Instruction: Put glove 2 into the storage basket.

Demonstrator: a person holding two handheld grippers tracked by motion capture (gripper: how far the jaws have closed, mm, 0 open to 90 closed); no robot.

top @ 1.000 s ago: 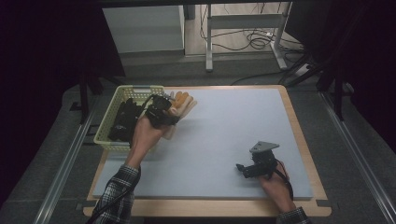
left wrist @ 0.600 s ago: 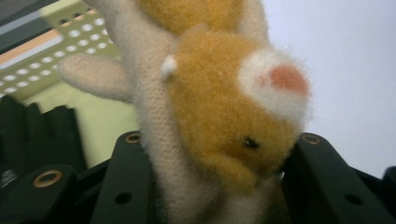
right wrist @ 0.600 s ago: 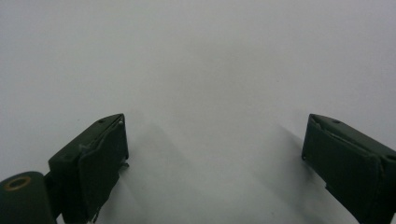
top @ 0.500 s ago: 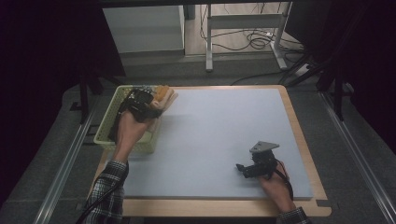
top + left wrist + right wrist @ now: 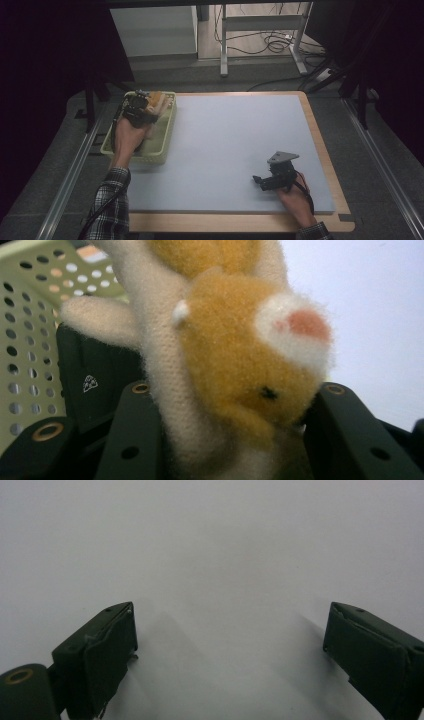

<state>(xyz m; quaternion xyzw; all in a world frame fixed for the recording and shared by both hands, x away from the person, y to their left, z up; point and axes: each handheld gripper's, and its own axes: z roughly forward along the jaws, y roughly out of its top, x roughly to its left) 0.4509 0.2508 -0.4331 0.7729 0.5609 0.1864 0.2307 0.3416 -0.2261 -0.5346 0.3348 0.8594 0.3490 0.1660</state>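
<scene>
An orange and cream plush toy sits between the two black jaws of my left gripper, which is shut on it. From above, the left gripper holds that plush toy over the far end of the pale green perforated basket at the mat's left edge. My right gripper rests on the grey mat near the front right, open. In the right gripper view its jaws stand wide apart with only bare mat between them.
A dark object lies inside the basket beneath the toy. The grey mat covers a wooden-edged table. Beyond the table stand metal frame legs and cables on the floor. A rail runs along each side.
My left hand has carried the plush toy leftward from the mat's edge to over the basket. The right gripper has stayed where it was.
</scene>
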